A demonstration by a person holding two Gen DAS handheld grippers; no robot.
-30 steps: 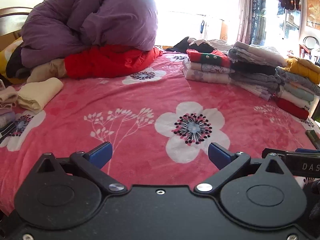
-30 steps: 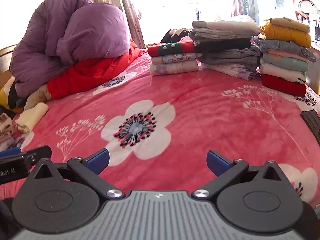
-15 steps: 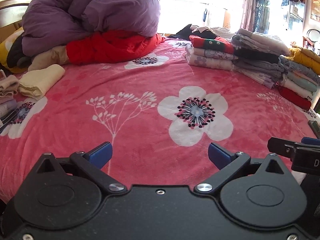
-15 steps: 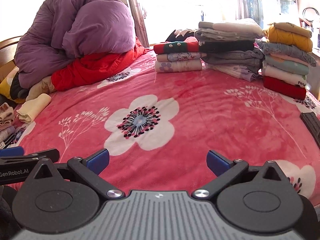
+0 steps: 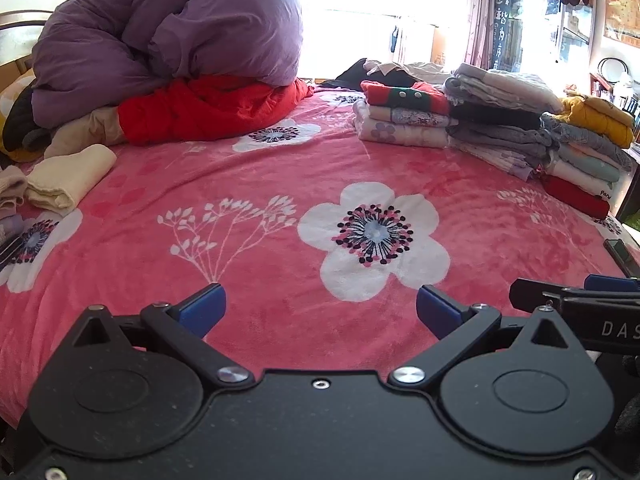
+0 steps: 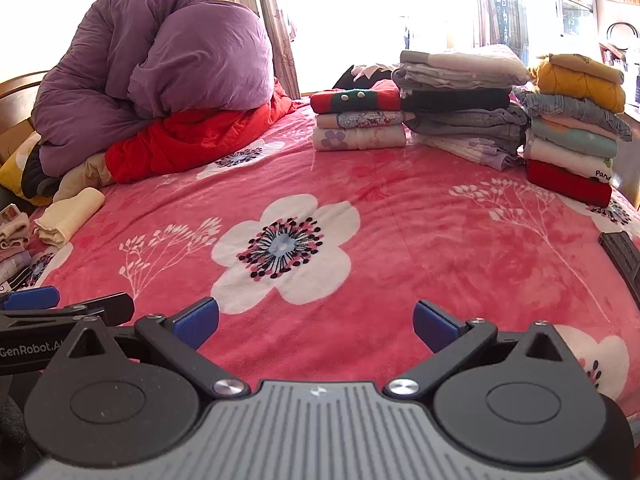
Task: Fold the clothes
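Note:
Both grippers hover over the near edge of a pink flowered blanket (image 5: 248,184). My left gripper (image 5: 320,308) is open with nothing between its blue pads. My right gripper (image 6: 316,322) is open and empty too; its fingers also show at the right edge of the left wrist view. Stacks of folded clothes (image 6: 460,112) stand at the far right: a red-and-green top (image 5: 404,96) on a short stack, a taller grey stack (image 5: 500,120), and one topped by a yellow garment (image 6: 576,80). A rolled cream garment (image 5: 68,180) lies at the left.
A purple duvet (image 5: 168,36) is heaped on a red quilt (image 5: 208,108) at the back left. Unfolded dark and white clothes (image 5: 384,70) lie by the bright window. A dark flat object (image 6: 622,256) rests at the blanket's right edge. Small folded items (image 6: 16,236) sit far left.
Both views tilted down half a second ago and have come back up; the stacks and duvet sit higher and closer in frame again. Both grippers stayed open and empty.

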